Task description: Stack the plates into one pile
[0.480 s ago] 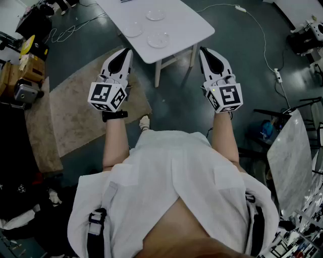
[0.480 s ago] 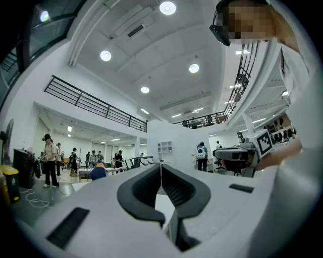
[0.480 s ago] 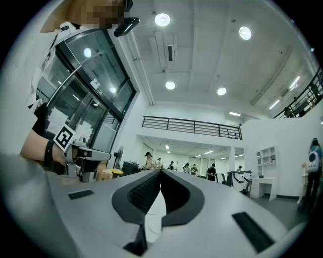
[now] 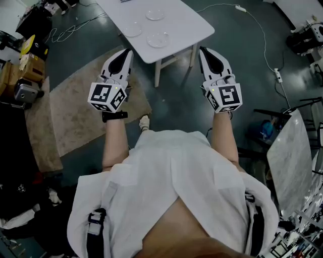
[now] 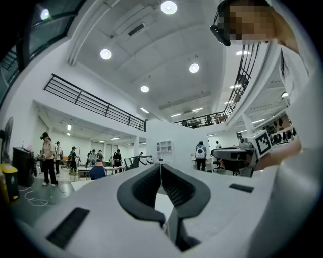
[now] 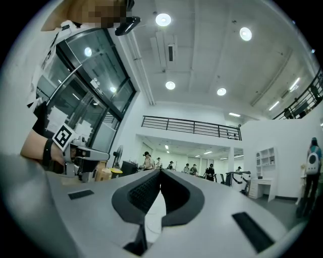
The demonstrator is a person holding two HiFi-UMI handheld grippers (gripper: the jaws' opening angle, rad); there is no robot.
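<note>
Your left gripper (image 4: 124, 52) is at 11 o'clock in the head view, above the tan rug (image 4: 75, 101). Its fingers (image 5: 144, 189) are pressed together with nothing between them. At 12 o'clock the white table (image 4: 186, 20) carries three clear plates, all lying apart and unstacked. There is the left plate (image 4: 132, 29), the far plate (image 4: 155, 14) at its 1 o'clock, and the near plate (image 4: 158, 39) at its 4 o'clock, close to the table's near corner. Your right gripper (image 4: 204, 51) is at 1 o'clock, over the dark floor (image 4: 176, 101). Its fingers (image 6: 179, 194) are also pressed together and empty.
</note>
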